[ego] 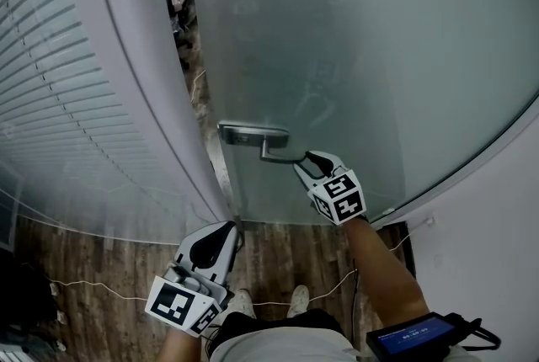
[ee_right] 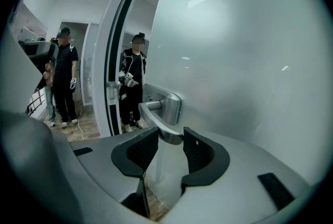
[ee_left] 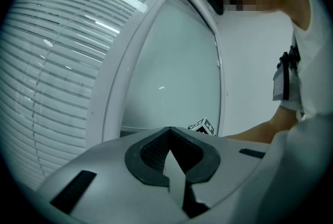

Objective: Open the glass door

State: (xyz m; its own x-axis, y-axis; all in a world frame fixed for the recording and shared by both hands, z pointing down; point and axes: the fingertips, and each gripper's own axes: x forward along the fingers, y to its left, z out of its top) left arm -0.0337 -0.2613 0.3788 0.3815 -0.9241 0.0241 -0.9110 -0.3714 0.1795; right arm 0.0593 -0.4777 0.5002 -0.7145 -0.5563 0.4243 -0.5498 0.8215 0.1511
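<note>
The frosted glass door stands slightly ajar from its pale frame. Its metal lever handle sticks out from a plate near the door's edge. My right gripper is at the lever's free end. In the right gripper view the lever's tip fills the gap between the two black pads of that gripper. My left gripper hangs lower, by the foot of the frame, apart from the door. Its jaws meet at the tips with nothing between them.
A wall of white slatted blinds curves along the left. Through the door gap two people stand on a wood floor beyond. A thin cable runs across the floor by my feet. A white wall is at the right.
</note>
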